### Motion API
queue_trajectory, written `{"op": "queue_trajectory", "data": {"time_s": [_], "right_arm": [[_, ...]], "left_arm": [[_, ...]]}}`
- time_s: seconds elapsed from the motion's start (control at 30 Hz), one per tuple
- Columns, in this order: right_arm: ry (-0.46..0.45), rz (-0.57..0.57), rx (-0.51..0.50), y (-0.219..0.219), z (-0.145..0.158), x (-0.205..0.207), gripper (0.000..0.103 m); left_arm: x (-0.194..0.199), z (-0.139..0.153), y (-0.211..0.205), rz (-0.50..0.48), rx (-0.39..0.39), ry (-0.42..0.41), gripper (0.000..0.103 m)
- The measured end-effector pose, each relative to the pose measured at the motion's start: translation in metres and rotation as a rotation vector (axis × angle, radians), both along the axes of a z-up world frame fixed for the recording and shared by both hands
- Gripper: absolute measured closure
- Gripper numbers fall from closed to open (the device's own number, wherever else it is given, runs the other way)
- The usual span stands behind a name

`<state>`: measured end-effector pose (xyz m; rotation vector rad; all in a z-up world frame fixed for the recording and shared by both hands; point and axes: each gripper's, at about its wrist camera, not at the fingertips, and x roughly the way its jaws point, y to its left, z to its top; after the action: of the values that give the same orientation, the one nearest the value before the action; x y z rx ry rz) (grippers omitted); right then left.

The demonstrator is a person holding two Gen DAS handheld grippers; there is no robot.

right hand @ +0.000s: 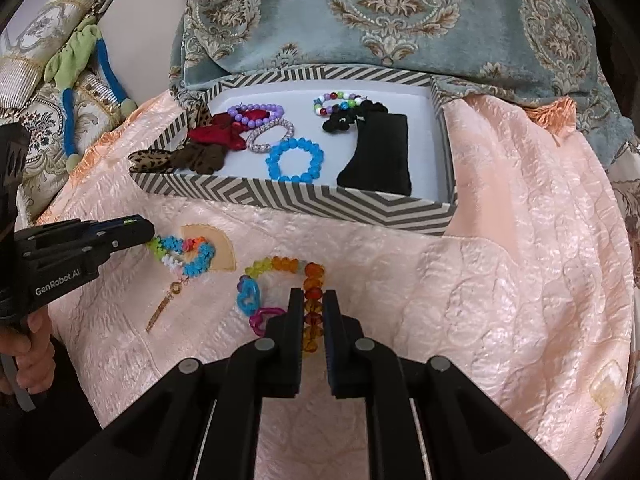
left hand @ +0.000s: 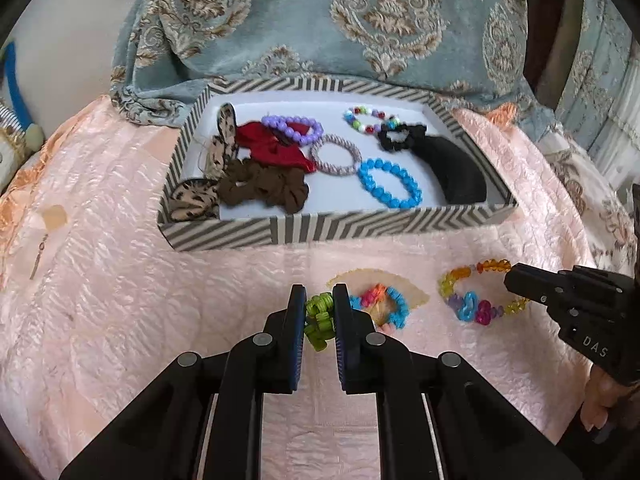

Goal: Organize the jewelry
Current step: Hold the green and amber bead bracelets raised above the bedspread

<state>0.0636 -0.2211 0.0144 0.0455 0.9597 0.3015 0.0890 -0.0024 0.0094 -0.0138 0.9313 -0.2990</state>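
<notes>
My left gripper [left hand: 319, 312] is shut on the green end of a coiled multicolour bracelet [left hand: 384, 306], whose blue and orange part trails to the right on the pink cloth. From the right wrist view the same bracelet [right hand: 188, 254] hangs from the left gripper [right hand: 136, 232]. My right gripper [right hand: 313, 314] is shut on the amber beads of a rainbow bead bracelet [right hand: 280, 268] with blue and pink loops. In the left wrist view that bracelet [left hand: 468, 300] lies at the right gripper [left hand: 516, 280] tip. A striped box [left hand: 320, 232] behind holds several bracelets and scrunchies.
Inside the box [right hand: 304, 200] lie a blue bead bracelet [right hand: 295, 160], a black pouch [right hand: 380, 160], a brown scrunchie [left hand: 264, 186] and red cloth. A patterned blue-grey cushion [left hand: 340, 20] rises behind it. Pink quilted cloth [right hand: 500, 260] covers the surface. A hand [right hand: 32, 356] grips the left tool.
</notes>
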Motion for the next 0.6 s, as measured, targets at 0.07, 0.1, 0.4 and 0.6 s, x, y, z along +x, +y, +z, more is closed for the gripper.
{"op": "queue_trajectory", "data": {"time_s": [0.07, 0.1, 0.4, 0.6], "right_arm": [[-0.044, -0.014, 0.030, -0.004, 0.009, -0.002, 0.094], [-0.072, -0.024, 0.042, -0.006, 0.015, -0.004, 0.094], [-0.075, -0.047, 0.037, -0.006, 0.016, -0.001, 0.094], [-0.077, -0.033, 0.019, 0.000, 0.014, -0.003, 0.094]], "left_arm": [[0.000, 0.004, 0.004, 0.011, -0.018, -0.012, 0.103], [0.001, 0.005, 0.004, 0.015, -0.020, -0.013, 0.103], [0.001, 0.000, -0.002, 0.029, 0.019, -0.011, 0.103], [-0.003, -0.002, -0.008, 0.032, 0.085, -0.037, 0.103]]}}
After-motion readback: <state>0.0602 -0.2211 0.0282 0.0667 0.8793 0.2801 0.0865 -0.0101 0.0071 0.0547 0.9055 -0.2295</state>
